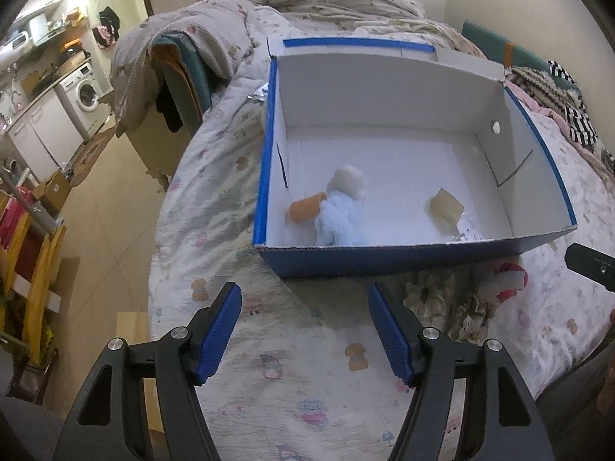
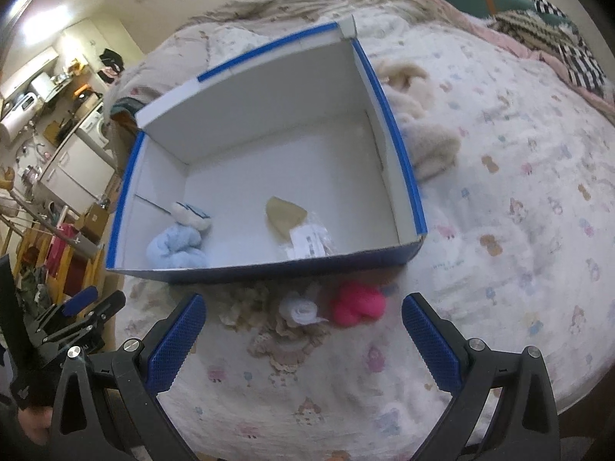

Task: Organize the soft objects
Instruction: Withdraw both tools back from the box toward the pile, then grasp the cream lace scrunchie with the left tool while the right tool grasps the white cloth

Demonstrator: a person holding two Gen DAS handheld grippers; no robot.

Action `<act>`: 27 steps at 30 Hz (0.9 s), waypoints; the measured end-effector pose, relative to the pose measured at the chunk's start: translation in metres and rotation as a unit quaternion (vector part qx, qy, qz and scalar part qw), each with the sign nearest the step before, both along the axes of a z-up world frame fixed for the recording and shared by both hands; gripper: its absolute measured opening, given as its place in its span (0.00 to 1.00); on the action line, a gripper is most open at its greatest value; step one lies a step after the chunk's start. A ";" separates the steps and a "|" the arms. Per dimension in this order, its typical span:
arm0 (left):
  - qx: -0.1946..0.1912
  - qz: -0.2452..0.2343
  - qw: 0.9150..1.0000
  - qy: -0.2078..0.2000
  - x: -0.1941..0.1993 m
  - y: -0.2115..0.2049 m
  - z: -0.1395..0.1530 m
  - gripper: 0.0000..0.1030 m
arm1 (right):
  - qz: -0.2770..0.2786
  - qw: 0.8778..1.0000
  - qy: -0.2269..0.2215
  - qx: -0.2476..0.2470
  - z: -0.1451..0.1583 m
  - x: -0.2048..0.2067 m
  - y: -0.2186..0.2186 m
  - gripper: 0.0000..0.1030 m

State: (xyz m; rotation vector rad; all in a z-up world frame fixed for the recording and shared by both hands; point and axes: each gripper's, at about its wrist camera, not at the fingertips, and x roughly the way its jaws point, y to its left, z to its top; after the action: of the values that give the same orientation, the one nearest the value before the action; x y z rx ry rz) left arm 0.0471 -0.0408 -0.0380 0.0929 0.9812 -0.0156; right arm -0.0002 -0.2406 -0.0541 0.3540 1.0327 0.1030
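An open blue box [image 1: 403,259] [image 2: 269,271] with a white inside rests on the bed. In it lie a light blue plush cloth [image 1: 338,223] [image 2: 175,249], a white soft piece [image 1: 348,180] [image 2: 190,215], an orange roll [image 1: 303,211] and a beige sponge [image 1: 446,205] [image 2: 284,213]. In front of the box, on the quilt, lie a pink soft toy [image 2: 357,303] [image 1: 509,280], a white rolled cloth [image 2: 300,311] and a lacy beige cloth [image 2: 276,330] [image 1: 442,299]. My left gripper [image 1: 303,330] stands open over bare quilt. My right gripper [image 2: 303,340] stands open just short of the lacy cloth.
The bed carries a patterned quilt [image 2: 499,230]. A cream fluffy blanket [image 2: 423,130] lies right of the box. Off the bed's left edge the floor [image 1: 103,211] drops away, with a washing machine [image 1: 86,96] and kitchen units behind. Striped and pink bedding [image 1: 569,115] lies at the far right.
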 end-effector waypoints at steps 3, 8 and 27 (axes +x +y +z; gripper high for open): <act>-0.004 -0.003 1.000 0.010 0.002 -0.001 -0.006 0.64 | -0.009 1.000 0.024 0.001 -0.010 0.003 -0.003 1.00; -0.010 0.000 1.000 0.029 0.009 -0.004 -0.017 0.64 | -0.023 0.998 0.059 0.014 -0.026 0.009 -0.009 1.00; -0.051 -0.018 0.994 0.092 0.026 -0.018 -0.058 0.64 | -0.066 0.986 0.117 0.099 -0.056 0.022 -0.029 1.00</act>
State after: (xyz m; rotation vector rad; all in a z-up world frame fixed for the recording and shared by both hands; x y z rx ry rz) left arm 0.0729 -0.0591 -0.0962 0.0151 1.1615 -0.1098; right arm 0.0215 -0.2700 -0.1099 0.6253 1.2322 0.0438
